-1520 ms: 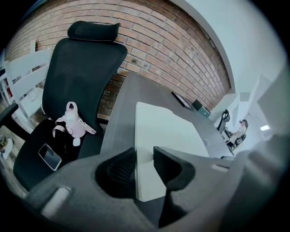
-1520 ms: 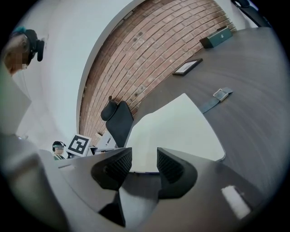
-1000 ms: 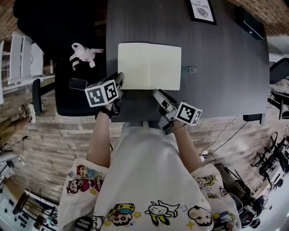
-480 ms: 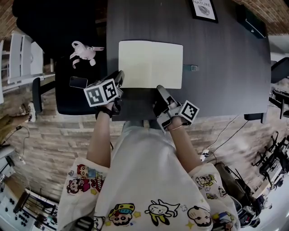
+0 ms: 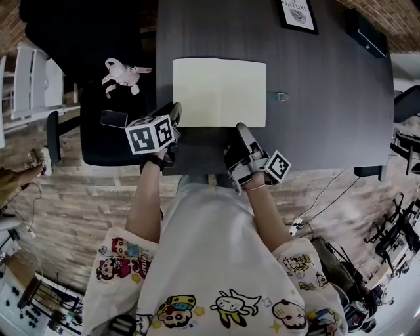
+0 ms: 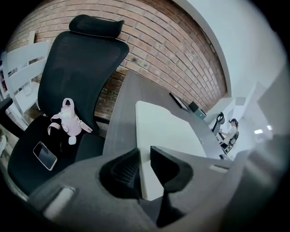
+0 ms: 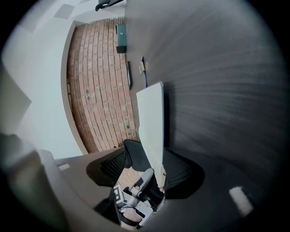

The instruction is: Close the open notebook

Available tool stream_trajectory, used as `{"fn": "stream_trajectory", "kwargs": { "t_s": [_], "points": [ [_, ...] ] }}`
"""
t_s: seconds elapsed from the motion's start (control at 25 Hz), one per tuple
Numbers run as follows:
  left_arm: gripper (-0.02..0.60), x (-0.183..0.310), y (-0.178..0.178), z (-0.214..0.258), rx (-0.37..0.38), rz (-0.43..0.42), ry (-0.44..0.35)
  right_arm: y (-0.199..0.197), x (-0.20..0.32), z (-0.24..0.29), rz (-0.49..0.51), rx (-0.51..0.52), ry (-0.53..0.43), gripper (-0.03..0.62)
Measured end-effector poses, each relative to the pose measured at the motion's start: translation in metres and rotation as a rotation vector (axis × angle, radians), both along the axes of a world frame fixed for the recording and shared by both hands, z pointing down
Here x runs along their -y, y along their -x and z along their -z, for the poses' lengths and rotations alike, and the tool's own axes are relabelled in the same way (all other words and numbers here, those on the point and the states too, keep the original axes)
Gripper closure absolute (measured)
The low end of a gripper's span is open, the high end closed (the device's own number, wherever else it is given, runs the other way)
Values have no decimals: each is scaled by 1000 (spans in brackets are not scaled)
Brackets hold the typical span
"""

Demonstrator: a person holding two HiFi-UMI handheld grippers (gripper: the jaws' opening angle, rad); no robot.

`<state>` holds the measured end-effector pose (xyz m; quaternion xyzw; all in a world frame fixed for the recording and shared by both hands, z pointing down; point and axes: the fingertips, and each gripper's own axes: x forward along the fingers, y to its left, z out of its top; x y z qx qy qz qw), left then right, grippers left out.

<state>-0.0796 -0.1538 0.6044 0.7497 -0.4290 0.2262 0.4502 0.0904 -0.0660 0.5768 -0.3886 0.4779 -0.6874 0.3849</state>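
Note:
The open notebook (image 5: 220, 92) lies flat with cream pages up on the dark table (image 5: 328, 98). My left gripper (image 5: 174, 110) hovers at its near left corner. In the left gripper view the jaws have just been closing to a narrow gap (image 6: 144, 152), and the notebook's (image 6: 167, 131) corner shows through it. My right gripper (image 5: 241, 130) sits at the near edge toward the right. Its jaws have just been opening wide (image 7: 152, 149), one on each side of the notebook's (image 7: 152, 122) edge, with a gap on the table side.
A black office chair (image 5: 105, 138) stands left of the table with a pink plush toy (image 5: 121, 75) and a phone (image 5: 113, 119) on its seat. A framed sign (image 5: 294, 14), a dark box (image 5: 364, 29) and a small clip (image 5: 280, 97) lie on the table beyond the notebook.
My right gripper has rolled over and slid a little left to the notebook's near edge, its jaws spreading. The left gripper has held its place.

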Motion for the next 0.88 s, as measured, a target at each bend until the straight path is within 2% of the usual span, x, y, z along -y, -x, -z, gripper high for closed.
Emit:
{"fn": "stream_trajectory", "kwargs": {
  "t_s": [0.12, 0.32, 0.44, 0.56, 0.64, 0.76, 0.88],
  "points": [
    [502, 0, 1, 0, 2, -6, 13, -9, -2, 0, 19, -66, -7, 341],
    [503, -2, -1, -2, 8, -38, 21, -11, -3, -4, 125, -193, -14, 359],
    [503, -2, 0, -2, 14, -40, 12, -7, 0, -8, 136, -164, 11, 390],
    [503, -2, -1, -3, 9, -49, 28, 10, 9, -5, 187, -96, -3, 370],
    [503, -1, -1, -3, 9, -52, 41, 17, 18, -2, 186, -111, -5, 356],
    [503, -3, -1, -2, 0, -54, 47, 12, 26, 0, 131, -110, -28, 345],
    [505, -2, 0, -1, -7, -53, 44, 9, 29, 1, 160, -158, -50, 344]
  ]
}}
